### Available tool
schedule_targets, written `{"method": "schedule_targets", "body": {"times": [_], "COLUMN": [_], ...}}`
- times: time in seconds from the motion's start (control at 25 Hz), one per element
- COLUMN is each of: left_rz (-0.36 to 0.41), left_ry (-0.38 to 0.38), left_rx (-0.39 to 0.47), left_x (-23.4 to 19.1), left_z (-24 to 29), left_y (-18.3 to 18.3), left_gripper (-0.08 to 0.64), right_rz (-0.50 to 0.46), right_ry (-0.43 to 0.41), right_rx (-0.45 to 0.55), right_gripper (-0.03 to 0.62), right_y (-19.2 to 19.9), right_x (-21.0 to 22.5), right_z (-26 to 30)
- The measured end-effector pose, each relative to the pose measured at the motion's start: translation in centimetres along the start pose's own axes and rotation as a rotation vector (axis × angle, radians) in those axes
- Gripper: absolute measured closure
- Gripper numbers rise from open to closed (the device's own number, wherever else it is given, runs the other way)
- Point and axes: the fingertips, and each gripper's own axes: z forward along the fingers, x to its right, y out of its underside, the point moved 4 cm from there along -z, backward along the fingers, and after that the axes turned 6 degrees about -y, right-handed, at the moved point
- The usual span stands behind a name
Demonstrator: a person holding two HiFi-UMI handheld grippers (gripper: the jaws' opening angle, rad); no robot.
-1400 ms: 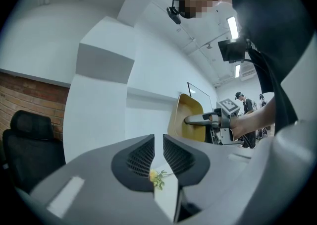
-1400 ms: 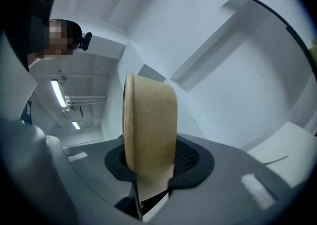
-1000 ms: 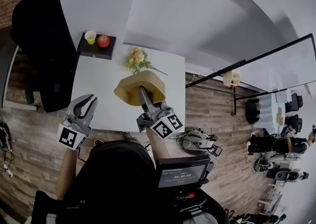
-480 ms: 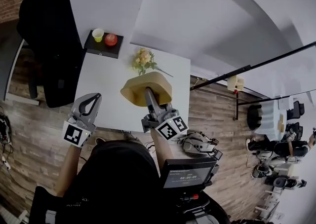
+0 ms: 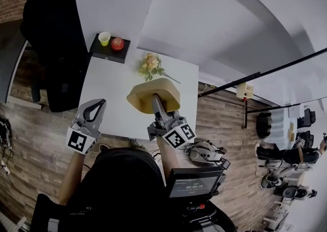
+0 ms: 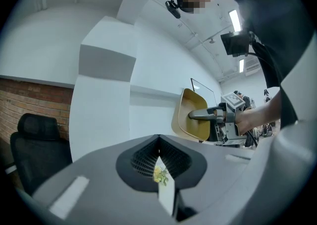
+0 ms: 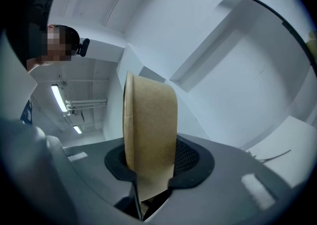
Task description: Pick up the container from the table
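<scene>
Flooring of brown wood planks (image 5: 30, 139) runs beneath a white rectangular tabletop (image 5: 110, 98), and a black padded office chair (image 5: 51, 42) stands at the tabletop's left edge. Above the near right part of the tabletop, the tan paper container with rounded corners (image 5: 166, 89) is held up clear of the surface, tipped on its side with its open mouth facing left. The right tool (image 5: 156, 100) is clamped on the container's wall, one jaw inside the mouth and one outside. The left tool (image 5: 98, 104) hovers over the near left edge, well apart from the container; its jaws have just closed together with nothing between them. At the far left corner lies a flat black tray (image 5: 107, 52). A small bunch of pale yellow flowers (image 5: 149, 66) lies just beyond the container. On the tray sit a red apple (image 5: 117, 43) and, to its left, a yellow-green cup (image 5: 104, 38).
</scene>
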Motion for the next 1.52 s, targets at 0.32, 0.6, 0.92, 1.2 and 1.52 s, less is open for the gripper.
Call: {"method": "schedule_targets", "body": {"times": [0.32, 0.6, 0.92, 1.2, 1.52], "left_rz": [-0.002, -0.008, -0.009, -0.011, -0.014], "left_ry": [0.006, 0.011, 0.016, 0.014, 0.023], "left_rx": [-0.010, -0.015, -0.023, -0.040, -0.031], "left_x": [0.2, 0.5, 0.6, 0.7, 1.1], "left_z": [0.1, 0.0, 0.1, 0.1, 0.5], "left_y": [0.3, 0.7, 0.9, 1.3, 1.0], "left_gripper": [0.560, 0.560, 0.560, 0.560, 0.560], "right_rz": [0.018, 0.026, 0.037, 0.039, 0.043], "right_ry": [0.005, 0.009, 0.008, 0.007, 0.010], "right_rx": [0.007, 0.004, -0.003, -0.005, -0.004], "right_gripper": [0.451, 0.451, 0.451, 0.451, 0.451], "right_y": [0.0, 0.4, 0.6, 0.5, 0.6], "right_x": [0.4, 0.5, 0.8, 0.9, 1.1], "right_z": [-0.2, -0.3, -0.3, -0.1, -0.3]}}
